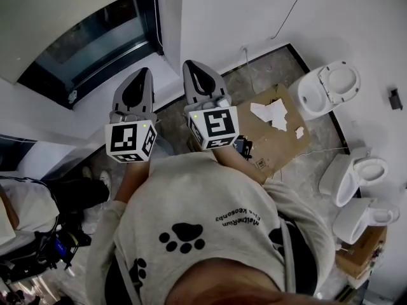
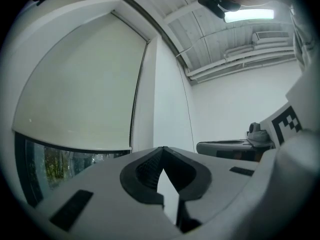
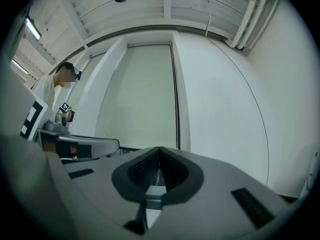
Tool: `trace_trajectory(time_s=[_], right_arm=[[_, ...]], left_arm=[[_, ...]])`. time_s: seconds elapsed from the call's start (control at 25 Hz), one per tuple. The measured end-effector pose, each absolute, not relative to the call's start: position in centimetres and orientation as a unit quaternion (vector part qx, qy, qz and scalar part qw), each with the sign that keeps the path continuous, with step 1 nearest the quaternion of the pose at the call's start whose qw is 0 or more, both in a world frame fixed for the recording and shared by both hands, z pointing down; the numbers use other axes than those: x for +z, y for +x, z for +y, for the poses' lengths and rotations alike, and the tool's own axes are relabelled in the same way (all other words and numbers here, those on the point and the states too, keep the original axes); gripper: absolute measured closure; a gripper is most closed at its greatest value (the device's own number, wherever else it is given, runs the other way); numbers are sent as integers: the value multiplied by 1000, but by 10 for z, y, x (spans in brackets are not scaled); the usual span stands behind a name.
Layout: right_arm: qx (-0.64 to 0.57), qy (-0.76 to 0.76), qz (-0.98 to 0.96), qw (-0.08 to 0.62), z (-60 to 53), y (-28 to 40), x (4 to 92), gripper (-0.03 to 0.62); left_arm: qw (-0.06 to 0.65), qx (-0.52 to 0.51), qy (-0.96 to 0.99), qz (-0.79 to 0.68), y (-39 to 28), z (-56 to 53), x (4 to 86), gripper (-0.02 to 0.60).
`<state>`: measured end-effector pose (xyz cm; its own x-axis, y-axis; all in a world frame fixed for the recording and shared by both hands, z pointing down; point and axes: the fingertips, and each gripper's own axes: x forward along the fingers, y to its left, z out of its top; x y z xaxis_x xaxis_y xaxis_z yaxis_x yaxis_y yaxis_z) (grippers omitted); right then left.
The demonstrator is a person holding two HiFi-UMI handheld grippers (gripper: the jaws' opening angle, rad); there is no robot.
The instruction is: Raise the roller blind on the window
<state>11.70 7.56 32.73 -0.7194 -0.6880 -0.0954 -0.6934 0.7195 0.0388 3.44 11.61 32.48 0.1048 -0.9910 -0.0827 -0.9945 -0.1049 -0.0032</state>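
A pale roller blind [image 1: 63,8] covers the upper part of the window, and dark glass [image 1: 95,43] shows below its bottom edge. In the left gripper view the blind [image 2: 85,94] fills the left, with a strip of glass [image 2: 55,166] under it and a thin dark line [image 2: 138,94] down its right side. The right gripper view has the blind [image 3: 140,99] straight ahead. My left gripper [image 1: 141,75] [image 2: 163,149] and right gripper [image 1: 194,65] [image 3: 159,149] are held side by side short of the window. Both are shut with nothing between the jaws.
Several white toilets [image 1: 324,88] [image 1: 353,173] stand along the right wall. Flattened cardboard [image 1: 273,132] with white scraps lies on the floor. A thin wire [image 1: 294,8] runs down the white wall. Another person [image 3: 55,89] stands at the left, beside dark gear [image 1: 57,243].
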Motion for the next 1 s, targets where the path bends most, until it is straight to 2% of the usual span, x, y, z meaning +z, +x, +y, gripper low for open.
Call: trace_trajectory(time_s=[0.52,1.0], right_arm=[[31,-428,903,2,-40,18,319,585],[39,-498,866,4,-145,-35,324,585]], left_arm=[[9,32,-796,604,-59,-15,312,574],[22,28,-852,523,-102,-131,316,574]])
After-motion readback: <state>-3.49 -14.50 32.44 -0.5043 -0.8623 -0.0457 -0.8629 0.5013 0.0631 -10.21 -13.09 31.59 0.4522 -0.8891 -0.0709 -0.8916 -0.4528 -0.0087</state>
